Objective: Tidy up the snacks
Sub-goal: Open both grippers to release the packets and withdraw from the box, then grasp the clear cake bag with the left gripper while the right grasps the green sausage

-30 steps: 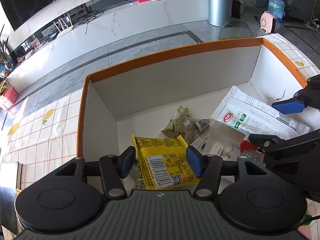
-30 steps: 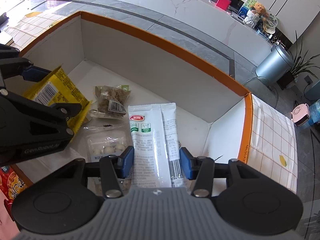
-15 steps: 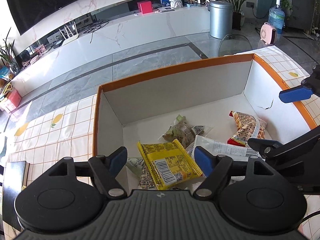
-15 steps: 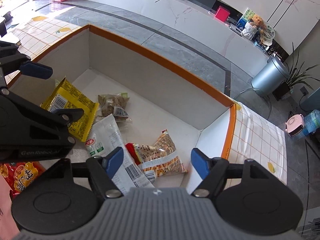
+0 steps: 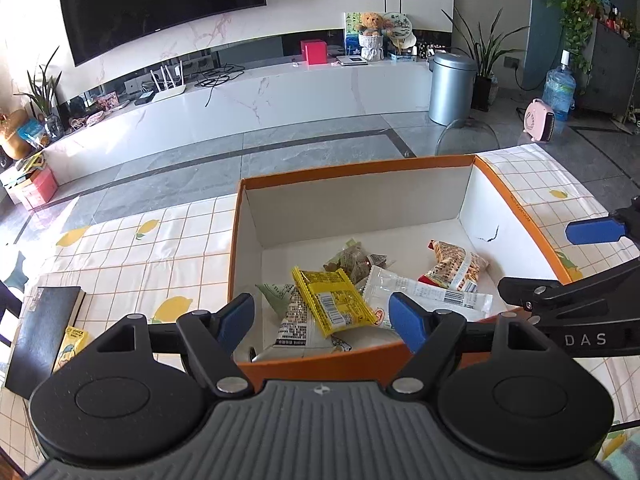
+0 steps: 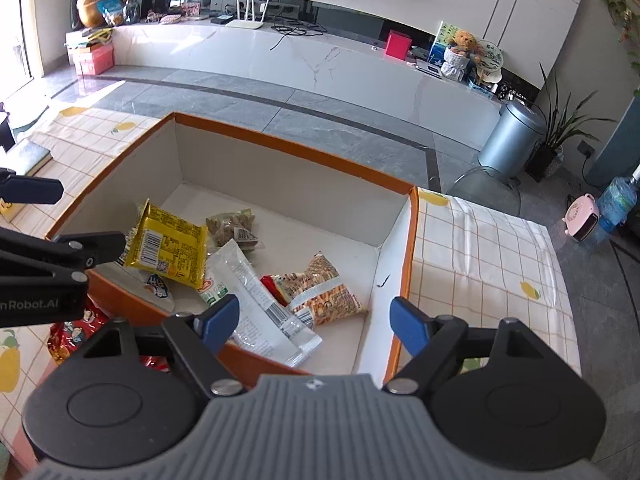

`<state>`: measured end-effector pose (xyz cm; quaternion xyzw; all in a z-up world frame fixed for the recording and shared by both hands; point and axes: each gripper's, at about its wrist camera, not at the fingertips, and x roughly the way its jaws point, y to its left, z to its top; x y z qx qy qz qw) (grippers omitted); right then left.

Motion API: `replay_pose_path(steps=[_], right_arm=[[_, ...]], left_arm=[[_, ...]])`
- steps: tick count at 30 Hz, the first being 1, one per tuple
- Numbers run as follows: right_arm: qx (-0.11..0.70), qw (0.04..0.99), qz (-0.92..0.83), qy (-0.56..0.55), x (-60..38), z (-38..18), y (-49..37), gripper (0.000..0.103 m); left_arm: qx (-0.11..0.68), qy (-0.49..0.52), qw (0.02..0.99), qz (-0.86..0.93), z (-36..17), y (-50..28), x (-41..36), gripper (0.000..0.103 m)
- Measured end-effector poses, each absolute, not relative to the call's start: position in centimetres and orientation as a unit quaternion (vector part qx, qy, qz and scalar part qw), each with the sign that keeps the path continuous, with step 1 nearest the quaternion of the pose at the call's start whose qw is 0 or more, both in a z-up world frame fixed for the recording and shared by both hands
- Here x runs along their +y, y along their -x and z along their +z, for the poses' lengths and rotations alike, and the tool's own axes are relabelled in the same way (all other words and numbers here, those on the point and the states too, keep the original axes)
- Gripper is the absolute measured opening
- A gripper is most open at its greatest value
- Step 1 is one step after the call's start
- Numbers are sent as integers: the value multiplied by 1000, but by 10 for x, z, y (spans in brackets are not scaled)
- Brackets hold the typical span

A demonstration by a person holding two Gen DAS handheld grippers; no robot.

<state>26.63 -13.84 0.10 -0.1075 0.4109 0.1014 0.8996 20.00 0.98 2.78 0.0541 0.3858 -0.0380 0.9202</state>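
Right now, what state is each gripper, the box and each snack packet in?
left gripper: open, empty, above the box's near edge
right gripper: open, empty
box: open-topped, upright
yellow packet: lying in the box, released
white packet: lying in the box, released
striped packet: lying flat in the box
red packet: outside the box

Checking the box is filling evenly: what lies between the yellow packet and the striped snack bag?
In the right wrist view, the white packet lies between the yellow packet and the striped snack bag.
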Motion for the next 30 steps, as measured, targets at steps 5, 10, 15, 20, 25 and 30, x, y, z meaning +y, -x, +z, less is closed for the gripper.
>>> replay_pose_path(steps=[5, 10, 15, 20, 25, 30], right_arm=[[392, 914, 94, 52, -154, 4, -232, 82], [381, 920, 88, 12, -169, -5, -198, 82], [385, 917, 98, 4, -176, -26, -176, 82], [399, 909, 117, 41, -177, -50, -159, 82], [427, 896, 115, 45, -181, -67, -155, 82], [458, 881, 94, 72, -175, -85, -161, 70]], left_arm=[[382, -34, 922, -47, 31, -172, 13, 90], [390, -7, 919, -56, 22, -148, 16, 90], [396, 11, 915, -76, 10, -130, 16, 90], [402, 9, 911, -93, -7, -114, 17, 90], [414, 23, 904, -104, -23, -104, 20, 90], [423, 9, 898, -120, -39, -100, 13, 86]])
